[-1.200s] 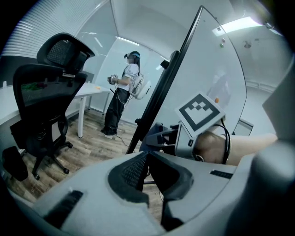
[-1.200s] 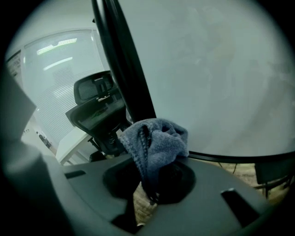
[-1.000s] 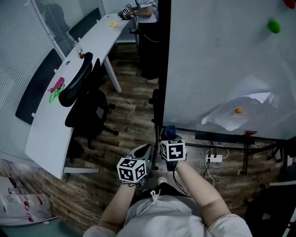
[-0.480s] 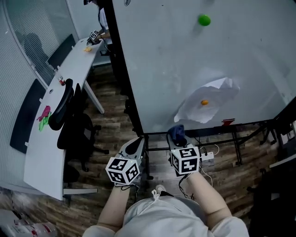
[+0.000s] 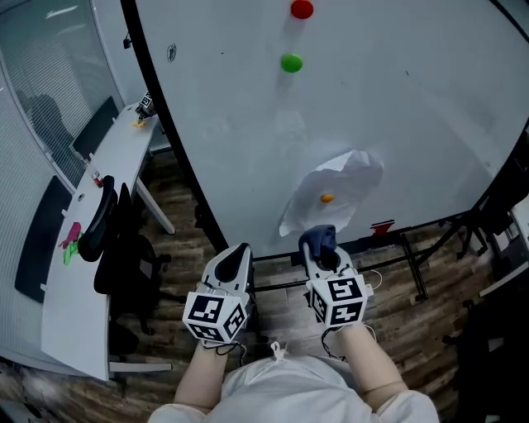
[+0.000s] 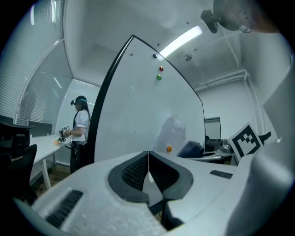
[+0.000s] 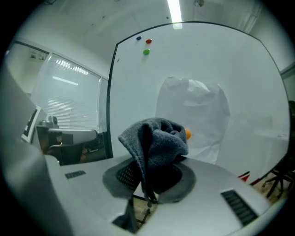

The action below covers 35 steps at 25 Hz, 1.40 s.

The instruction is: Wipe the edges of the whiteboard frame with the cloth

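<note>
— What takes up most of our head view?
— The whiteboard [image 5: 372,107], spread across the upper right. In our left gripper view its black frame [image 6: 98,115] rises as a dark band left of centre.

— And down the left side?
— A long white worktop [image 5: 70,297] curves along the left edge, with a black office chair [image 5: 111,248] pushed up beside it. In the left gripper view we also see a person [image 6: 80,124] standing at the worktop's far end, at middle left.

— What is on the board?
— A crumpled white sheet [image 5: 347,178] near the centre, held by an orange magnet [image 5: 327,197]. A green magnet [image 5: 290,62] and a red one [image 5: 302,9] sit apart at top centre.

— Where is the cloth?
— The dark grey-blue cloth [image 5: 319,238] is at lower centre, pinched in our right claw [image 5: 324,263]. Our right gripper view shows the jaws clamped on its lower folds while the rest bunches up above them. It hangs close to the board's bottom edge; we cannot tell whether it touches the frame.

— And our left claw [image 6: 148,161]?
— Its jaws are pressed together with nothing between them. It is held low in the head view, just left of the right one, pointing toward the board's lower left corner.
</note>
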{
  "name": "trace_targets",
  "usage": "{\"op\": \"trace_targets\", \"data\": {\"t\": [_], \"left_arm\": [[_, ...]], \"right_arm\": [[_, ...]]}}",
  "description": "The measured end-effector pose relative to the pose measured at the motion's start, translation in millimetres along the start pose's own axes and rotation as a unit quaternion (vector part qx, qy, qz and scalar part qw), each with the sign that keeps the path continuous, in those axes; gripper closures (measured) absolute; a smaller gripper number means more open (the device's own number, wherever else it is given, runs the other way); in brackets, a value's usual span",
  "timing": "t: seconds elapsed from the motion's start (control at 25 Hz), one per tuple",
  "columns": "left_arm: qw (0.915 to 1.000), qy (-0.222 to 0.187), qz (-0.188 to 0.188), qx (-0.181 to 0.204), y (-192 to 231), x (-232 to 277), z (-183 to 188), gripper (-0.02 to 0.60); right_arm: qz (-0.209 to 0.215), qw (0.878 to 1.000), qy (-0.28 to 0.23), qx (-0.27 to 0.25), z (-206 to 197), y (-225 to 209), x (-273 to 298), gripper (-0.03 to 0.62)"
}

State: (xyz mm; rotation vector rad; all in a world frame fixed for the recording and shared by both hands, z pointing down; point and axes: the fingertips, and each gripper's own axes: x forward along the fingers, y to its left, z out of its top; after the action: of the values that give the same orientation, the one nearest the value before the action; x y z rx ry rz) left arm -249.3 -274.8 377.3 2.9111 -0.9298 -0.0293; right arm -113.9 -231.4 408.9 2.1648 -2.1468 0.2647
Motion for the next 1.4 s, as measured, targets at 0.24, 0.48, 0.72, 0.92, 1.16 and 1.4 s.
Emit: {"op": "trace_targets", "data": {"t": [0.24,0.48,0.72,0.92,1.16,1.4], "left_arm": [[0.9992,-0.022,0.020,0.027,-12,8,11,0.563],[0.9991,-0.019,0.031,0.020,-18,15,5,0.563],[0.9993,-0.010,0.030,0.019,-25,19,-5,0.561],[0.9994,-0.004,0.030,0.019,-27,17,-8,0.563],[0.9997,-0.004,0.023,0.011,-25,15,-7,0.563],[0.9998,-0.003,0.018,0.009,-26,13,-10,0.561]], "right_arm": [[0.003,1.000,-0.021,-0.008,13,-14,-9,0.526],[0.023,1.000,-0.017,-0.012,9,-17,-7,0.526],[0.034,0.999,-0.009,-0.012,1,-18,-7,0.526],[0.048,0.999,-0.012,-0.020,3,-11,-5,0.526],[0.055,0.998,-0.018,-0.025,8,-1,-2,0.526],[0.057,0.998,-0.014,-0.019,5,2,-1,0.526]]}}
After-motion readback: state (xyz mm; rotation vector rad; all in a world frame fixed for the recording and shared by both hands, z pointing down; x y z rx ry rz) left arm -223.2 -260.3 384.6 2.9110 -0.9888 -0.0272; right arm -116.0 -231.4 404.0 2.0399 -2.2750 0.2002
